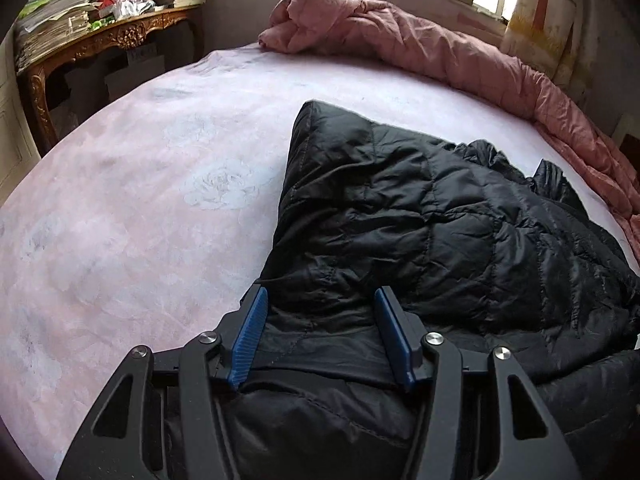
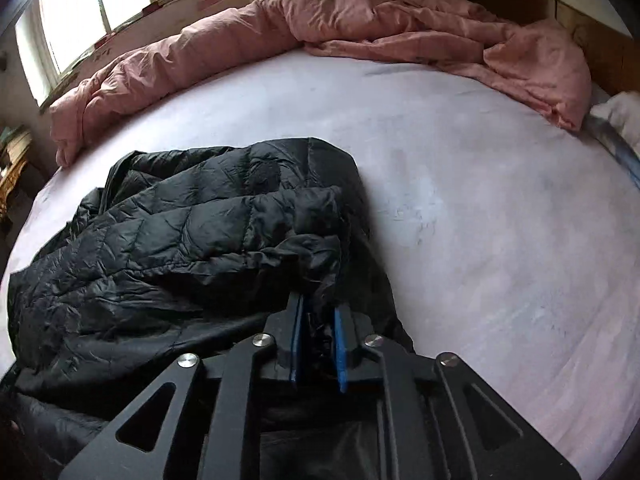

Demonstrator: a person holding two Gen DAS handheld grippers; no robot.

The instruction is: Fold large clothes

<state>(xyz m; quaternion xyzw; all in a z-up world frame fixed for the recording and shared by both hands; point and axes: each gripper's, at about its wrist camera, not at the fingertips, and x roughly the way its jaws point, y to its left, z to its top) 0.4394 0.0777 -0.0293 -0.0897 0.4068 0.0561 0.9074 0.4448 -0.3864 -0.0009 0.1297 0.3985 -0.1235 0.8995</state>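
Observation:
A black quilted puffer jacket (image 1: pixel 400 208) lies crumpled on a pale pink bed sheet (image 1: pixel 140 220). My left gripper (image 1: pixel 320 292) holds a thick fold at the jacket's near left edge; the fabric fills the wide gap between its blue pads (image 1: pixel 250 336). In the right wrist view the same jacket (image 2: pixel 180 240) spreads to the left. My right gripper (image 2: pixel 319 302) stands at its right side with a bunched piece of black fabric pinched in the narrow gap between the pads, the cloth rising above the fingertips.
A rumpled pink duvet (image 1: pixel 440 52) (image 2: pixel 360 24) runs along the far edge of the bed under the window (image 2: pixel 72 20). An ornate wooden table (image 1: pixel 100 40) piled with papers stands at the far left. Bare sheet (image 2: pixel 480 220) lies to the jacket's right.

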